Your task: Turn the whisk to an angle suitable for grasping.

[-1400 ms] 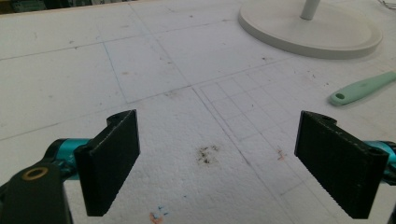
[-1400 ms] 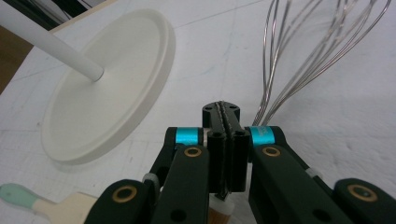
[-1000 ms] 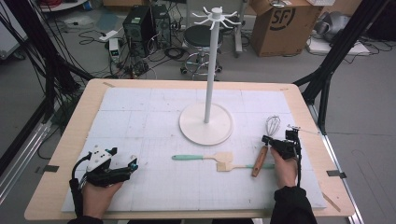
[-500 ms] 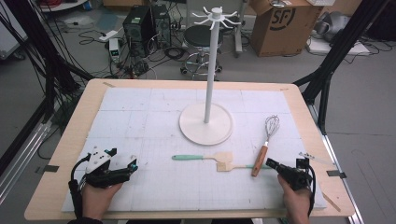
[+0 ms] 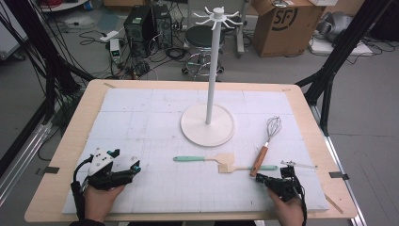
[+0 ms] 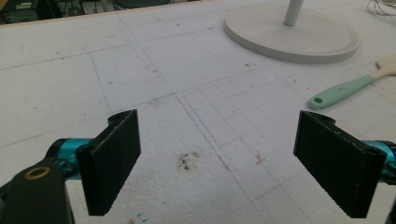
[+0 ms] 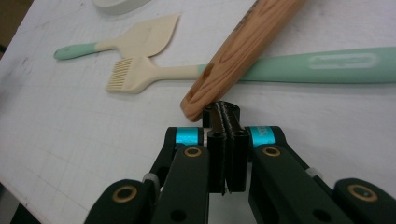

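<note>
High view — brush under whisk.

Wire whisk with wooden handle lies flat, head toward 1 o'clock, handle end at 7, crossing the mint-handled cream pastry brush.

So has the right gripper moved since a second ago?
Yes. In the high view the right gripper has drawn back from beside the whisk toward the table's near edge, jaws shut.

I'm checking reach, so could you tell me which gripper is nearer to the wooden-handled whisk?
The right gripper is nearer, its shut jaws just short of the whisk handle's end; the left gripper sits open far across the table.
</note>
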`<control>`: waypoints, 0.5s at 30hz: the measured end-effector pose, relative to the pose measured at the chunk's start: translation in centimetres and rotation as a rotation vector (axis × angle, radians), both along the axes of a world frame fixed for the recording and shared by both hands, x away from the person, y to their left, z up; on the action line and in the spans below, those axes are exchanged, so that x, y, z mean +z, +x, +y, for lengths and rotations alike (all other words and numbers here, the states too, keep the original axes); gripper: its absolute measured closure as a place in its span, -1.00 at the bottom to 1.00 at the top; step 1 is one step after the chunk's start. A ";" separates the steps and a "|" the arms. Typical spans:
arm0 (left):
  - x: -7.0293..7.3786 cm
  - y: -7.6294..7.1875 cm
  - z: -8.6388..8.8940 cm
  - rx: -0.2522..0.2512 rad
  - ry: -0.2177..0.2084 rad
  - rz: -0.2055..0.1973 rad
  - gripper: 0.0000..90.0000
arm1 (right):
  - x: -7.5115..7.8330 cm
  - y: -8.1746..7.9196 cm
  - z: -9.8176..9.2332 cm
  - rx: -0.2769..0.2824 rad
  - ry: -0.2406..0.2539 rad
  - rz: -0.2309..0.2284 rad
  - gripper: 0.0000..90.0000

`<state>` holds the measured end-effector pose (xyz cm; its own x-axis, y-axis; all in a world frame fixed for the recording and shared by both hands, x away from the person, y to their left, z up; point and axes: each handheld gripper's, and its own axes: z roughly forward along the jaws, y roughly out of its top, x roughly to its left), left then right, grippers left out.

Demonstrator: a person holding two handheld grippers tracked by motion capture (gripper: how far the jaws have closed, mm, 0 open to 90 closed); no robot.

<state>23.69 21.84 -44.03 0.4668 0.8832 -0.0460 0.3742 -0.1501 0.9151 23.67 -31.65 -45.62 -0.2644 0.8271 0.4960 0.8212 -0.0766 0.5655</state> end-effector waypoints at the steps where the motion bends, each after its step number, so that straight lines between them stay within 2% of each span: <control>1: 0.0 0.0 0.0 0.002 -0.001 -0.001 -0.66 | 0.0 0.0 0.0 0.000 0.000 0.000 0.99; 8: 0.0 -0.1 0.2 0.006 -0.002 0.000 -0.65 | 0.2 1.4 2.0 0.048 -0.015 0.006 0.99; 15: 0.0 -0.1 0.4 0.014 -0.002 0.001 -0.64 | 0.2 2.3 3.0 0.064 -0.022 0.005 0.99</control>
